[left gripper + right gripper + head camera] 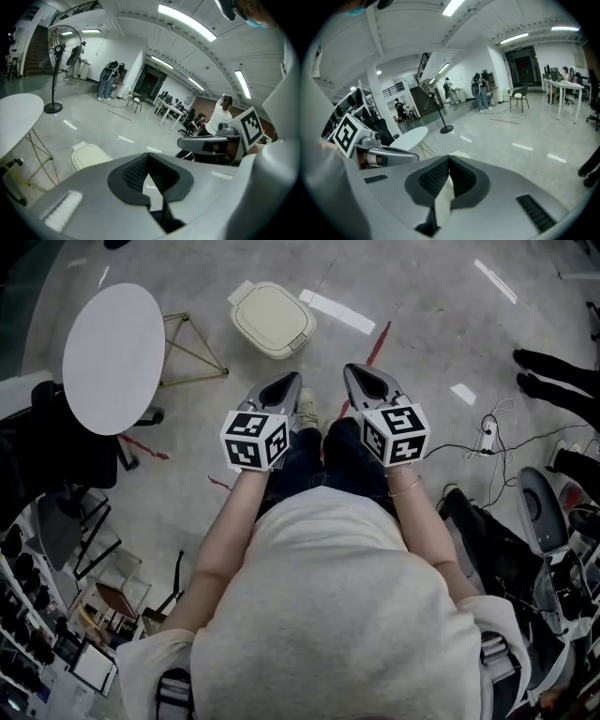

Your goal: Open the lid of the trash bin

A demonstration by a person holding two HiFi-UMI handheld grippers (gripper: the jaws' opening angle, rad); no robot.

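Trash bin [272, 319] is set on the floor [422, 296], ahead of both grippers and slightly left of centre. Round table [113, 358] is placed left of the bin, near but apart. Left gripper [285, 383] and right gripper [362, 377] are held side by side, well short of the bin. Power strip [486, 439] is laid on the floor to the right.

The person holds both arms out in front of the torso, the bare left forearm [225, 526] and right forearm [424, 521] nearly parallel. The left hand-held gripper [280, 390] and right hand-held gripper [367, 384] point ahead side by side, a little apart — each with its jaws pressed together at the tips, nothing between them.
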